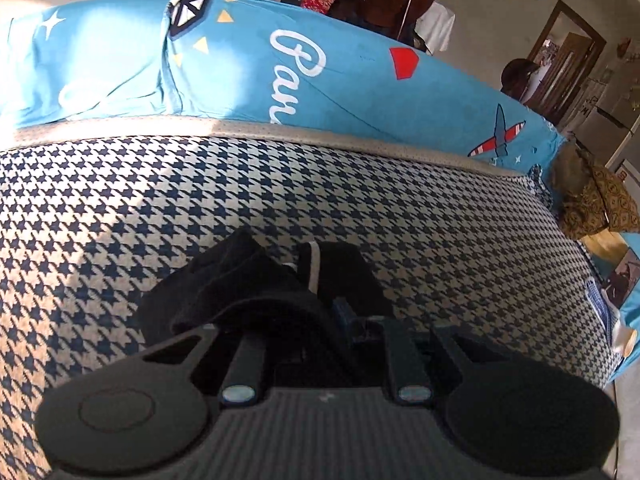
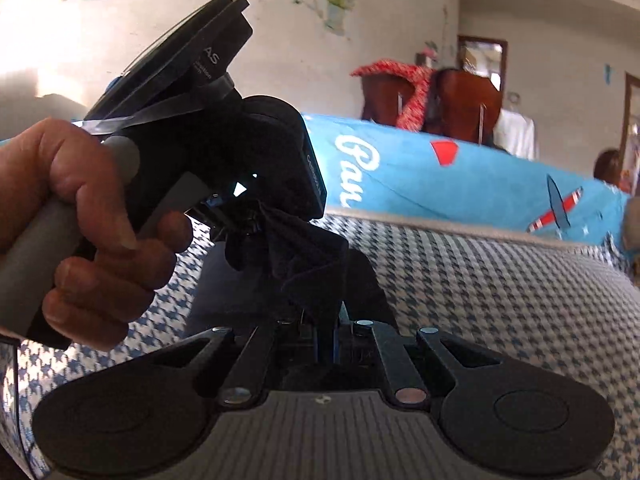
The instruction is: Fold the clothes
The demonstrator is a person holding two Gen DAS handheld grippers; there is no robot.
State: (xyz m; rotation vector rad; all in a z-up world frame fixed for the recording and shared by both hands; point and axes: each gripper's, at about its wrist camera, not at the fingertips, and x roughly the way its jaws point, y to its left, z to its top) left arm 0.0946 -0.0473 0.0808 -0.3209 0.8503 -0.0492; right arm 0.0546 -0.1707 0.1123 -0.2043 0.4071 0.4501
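The left gripper [image 1: 340,312] is pinched on a black garment [image 1: 248,280] that bunches over its fingers above the houndstooth mattress [image 1: 440,220], well short of the far edge; the right gripper [image 2: 326,320] clamps another part of the same cloth just beside it. A hand [image 2: 80,216] grips the left gripper's handle; a blue printed sheet [image 1: 340,72] runs along the mattress's far edge.
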